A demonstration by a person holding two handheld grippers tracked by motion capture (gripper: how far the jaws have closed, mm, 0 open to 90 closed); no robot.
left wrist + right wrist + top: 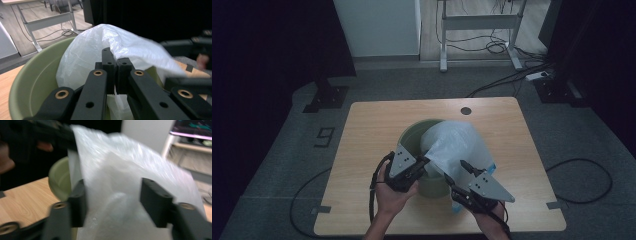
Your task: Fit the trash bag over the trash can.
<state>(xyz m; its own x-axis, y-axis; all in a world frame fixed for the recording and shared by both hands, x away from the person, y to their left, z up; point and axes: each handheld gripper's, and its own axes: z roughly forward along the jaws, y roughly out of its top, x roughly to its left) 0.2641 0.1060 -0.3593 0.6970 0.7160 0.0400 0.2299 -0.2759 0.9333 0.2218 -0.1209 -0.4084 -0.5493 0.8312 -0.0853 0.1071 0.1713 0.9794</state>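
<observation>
1. While both hands work at the wooden bench [377, 120], the count is short: one green bin [412, 136], one translucent plastic bag [457, 142], two claws.
2. One bin stands near the middle of the bench, toward the person's edge, upright with its mouth open upward.
3. One bag lies draped over the bin's right half, part of it down inside the mouth and part rising in a peak above the rim and spilling toward the right.
4. Left claw [426, 161]: in the left gripper view its jaws are pressed tight together, clenched on a fold of the bag's film [125, 47] right at the bin's near rim. The green wall [37, 77] curves away to the left of the jaws in that view.
5. Right claw [457, 172]: in the right gripper view its two jaws stand wide apart, released, with the bag [120, 182] bulging between and beyond them. That picture is blurred, so whether the pads brush the film cannot be told.
6. Seen from the high view, the right claw sits just beside the bin's right side, under the bag's hanging edge, and the two claws are near each other across the bin's near rim.
</observation>
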